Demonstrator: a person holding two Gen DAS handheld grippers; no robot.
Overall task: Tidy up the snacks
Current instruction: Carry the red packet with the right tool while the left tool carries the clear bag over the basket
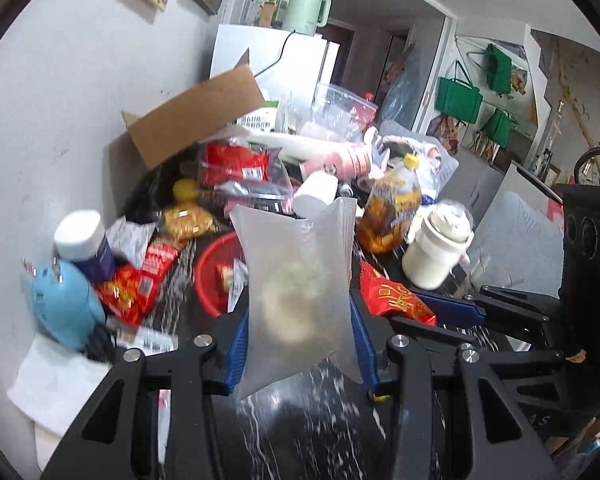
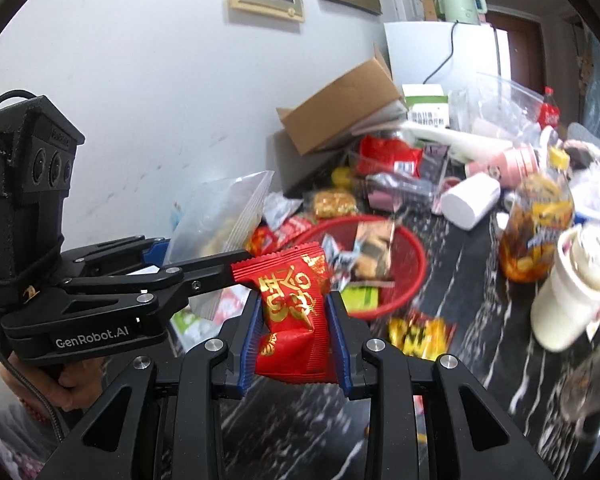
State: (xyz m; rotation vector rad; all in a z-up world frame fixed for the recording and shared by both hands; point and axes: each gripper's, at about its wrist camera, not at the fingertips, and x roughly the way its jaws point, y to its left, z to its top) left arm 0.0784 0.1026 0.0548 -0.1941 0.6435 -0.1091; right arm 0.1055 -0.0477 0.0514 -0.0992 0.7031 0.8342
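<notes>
The left tool (image 1: pixel 300 340) is clamped on a clear plastic snack bag (image 1: pixel 298 292), its blue pads pressing both sides so that the bag stands upright above the dark marbled counter (image 1: pixel 300 432); something pale and round shows through the film. The right tool (image 2: pixel 294 340) grips a red snack packet (image 2: pixel 296 312) with gold lettering, also raised off the counter. In the right wrist view the left tool (image 2: pixel 204 256) sits just beside the right, its clear bag (image 2: pixel 220 216) touching the red packet's top corner. Behind both lies a red basket (image 2: pixel 404 276) with a few wrapped snacks inside. Around it stand a white jar (image 2: pixel 572 292), an amber bottle (image 2: pixel 540 228), a cardboard box (image 2: pixel 340 108) and a blue bottle (image 1: pixel 64 304).
</notes>
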